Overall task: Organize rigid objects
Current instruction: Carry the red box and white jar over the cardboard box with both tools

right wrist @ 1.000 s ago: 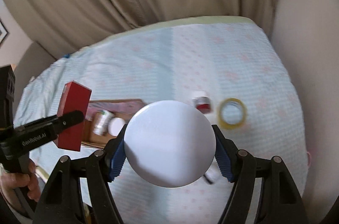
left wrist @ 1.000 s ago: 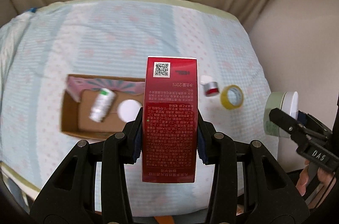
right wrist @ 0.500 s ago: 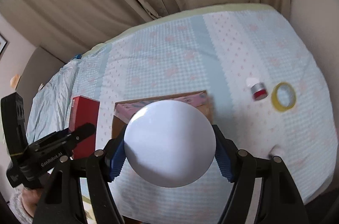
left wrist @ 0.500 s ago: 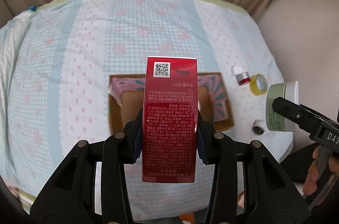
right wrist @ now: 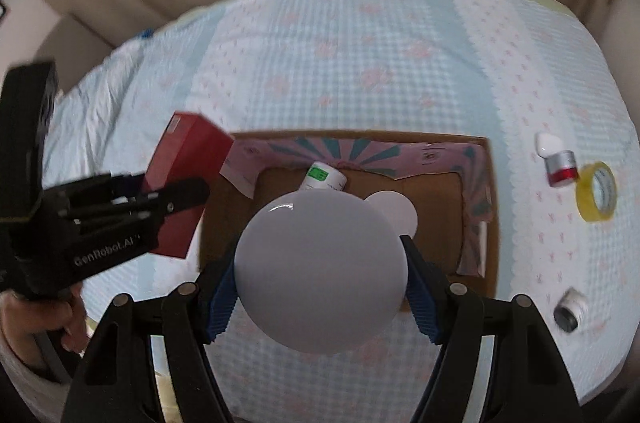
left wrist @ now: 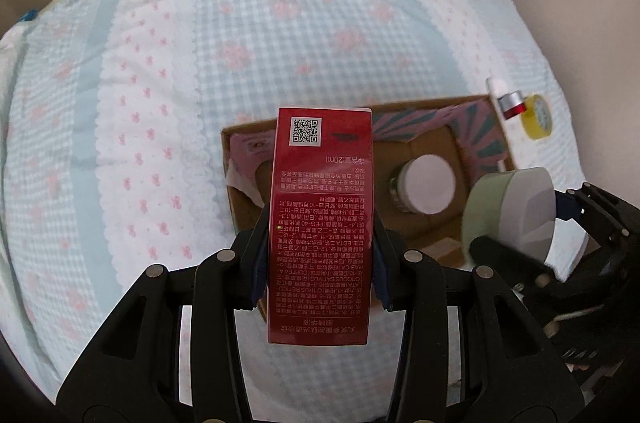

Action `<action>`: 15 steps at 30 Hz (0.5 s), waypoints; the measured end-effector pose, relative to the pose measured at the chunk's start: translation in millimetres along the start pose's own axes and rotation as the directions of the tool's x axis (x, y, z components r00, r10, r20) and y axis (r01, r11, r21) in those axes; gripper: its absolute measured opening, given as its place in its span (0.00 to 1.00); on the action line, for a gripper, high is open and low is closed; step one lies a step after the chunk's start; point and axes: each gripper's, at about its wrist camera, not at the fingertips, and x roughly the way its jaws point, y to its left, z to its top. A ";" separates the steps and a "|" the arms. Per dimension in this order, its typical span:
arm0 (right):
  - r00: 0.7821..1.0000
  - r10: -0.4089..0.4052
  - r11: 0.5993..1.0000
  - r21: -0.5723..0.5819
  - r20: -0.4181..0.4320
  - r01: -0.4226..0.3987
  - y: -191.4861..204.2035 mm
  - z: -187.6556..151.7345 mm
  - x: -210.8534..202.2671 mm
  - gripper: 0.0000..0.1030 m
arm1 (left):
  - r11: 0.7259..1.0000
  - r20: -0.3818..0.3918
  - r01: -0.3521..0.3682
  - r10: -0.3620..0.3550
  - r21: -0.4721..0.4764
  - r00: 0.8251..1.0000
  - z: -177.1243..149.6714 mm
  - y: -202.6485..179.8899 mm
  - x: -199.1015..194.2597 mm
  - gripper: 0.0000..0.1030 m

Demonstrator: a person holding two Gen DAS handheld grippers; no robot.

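My left gripper (left wrist: 320,263) is shut on a tall red carton (left wrist: 322,219) with a QR code, held over the left end of an open cardboard box (left wrist: 230,175). My right gripper (right wrist: 322,287) is shut on a round green jar with a white lid (right wrist: 320,265), hanging above the box's (right wrist: 492,215) near side. Inside the box lie a white bottle with a green label (right wrist: 322,177) and a white-lidded jar (left wrist: 426,185). From the left wrist view the held green jar (left wrist: 506,209) shows at the right; from the right wrist view the red carton (right wrist: 184,175) shows at the left.
The box sits on a bed with a blue-and-pink checked cover (left wrist: 280,23). To the right of the box lie a small red-and-silver bottle (right wrist: 558,163), a yellow tape roll (right wrist: 596,191) and a small dark-ended cylinder (right wrist: 570,311). Curtains hang behind; a hand (right wrist: 48,319) grips the left tool.
Both grippers have moved down and in over the box with their loads still held. The box now sits directly under them and looks larger.
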 end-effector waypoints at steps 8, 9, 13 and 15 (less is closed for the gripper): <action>0.994 -0.044 0.990 -0.141 -0.098 0.030 12.7 -9.3 81.1 0.66 | 0.999 -0.118 -0.024 0.028 0.033 0.993 7.8 3.3 68.7 0.37; 0.993 -0.040 0.988 -0.153 -0.111 0.023 13.7 -10.0 89.3 0.66 | 0.999 -0.127 -0.031 0.036 0.044 0.991 9.2 3.0 74.4 0.37; 0.992 -0.042 0.978 -0.207 -0.120 0.017 16.3 -14.5 104.7 0.66 | 0.994 -0.160 -0.054 0.069 0.096 0.985 12.8 1.2 88.2 0.37; 0.992 -0.026 0.977 -0.212 -0.122 -0.001 15.3 -17.8 106.9 0.67 | 0.991 -0.161 -0.064 0.083 0.120 0.984 15.0 -0.2 90.8 0.37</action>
